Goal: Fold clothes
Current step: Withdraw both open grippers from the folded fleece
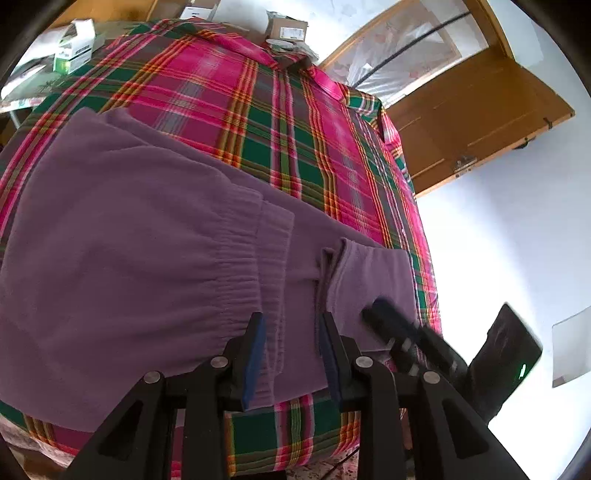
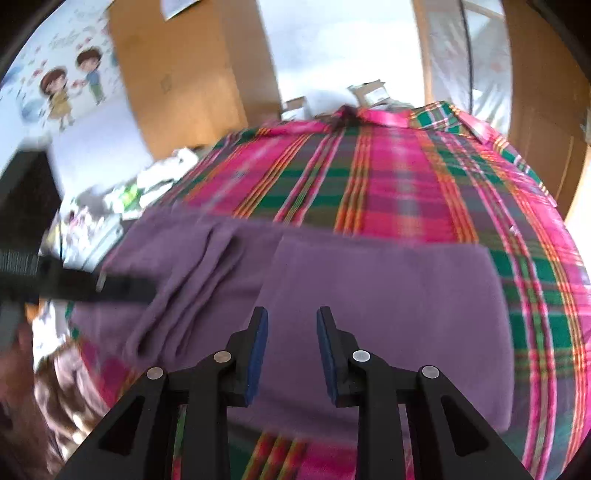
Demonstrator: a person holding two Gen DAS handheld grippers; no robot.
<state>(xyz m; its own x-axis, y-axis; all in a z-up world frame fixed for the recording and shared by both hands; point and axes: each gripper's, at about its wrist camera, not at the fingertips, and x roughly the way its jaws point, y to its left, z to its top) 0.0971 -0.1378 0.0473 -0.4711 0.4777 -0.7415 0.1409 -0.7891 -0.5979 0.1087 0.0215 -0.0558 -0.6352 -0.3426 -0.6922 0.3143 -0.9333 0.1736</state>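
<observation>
A purple fleece garment (image 1: 140,236) with a ribbed elastic band (image 1: 258,258) lies flat on the plaid-covered table (image 1: 258,110). My left gripper (image 1: 291,321) hovers open over the garment's near edge, just right of the band, with nothing between its fingers. The right gripper's dark fingers (image 1: 391,317) show at the garment's right end in the left wrist view. In the right wrist view the same purple garment (image 2: 388,295) lies folded, with loose folds (image 2: 192,280) on its left. My right gripper (image 2: 291,317) stands open above it, holding nothing. This view is blurred.
The pink and green plaid cloth (image 2: 406,177) drapes over the table's edges. Cardboard boxes (image 1: 288,29) and a white-green box (image 1: 74,48) sit at the far end. A wooden door (image 1: 476,114) stands right. The left gripper (image 2: 122,288) reaches in at left.
</observation>
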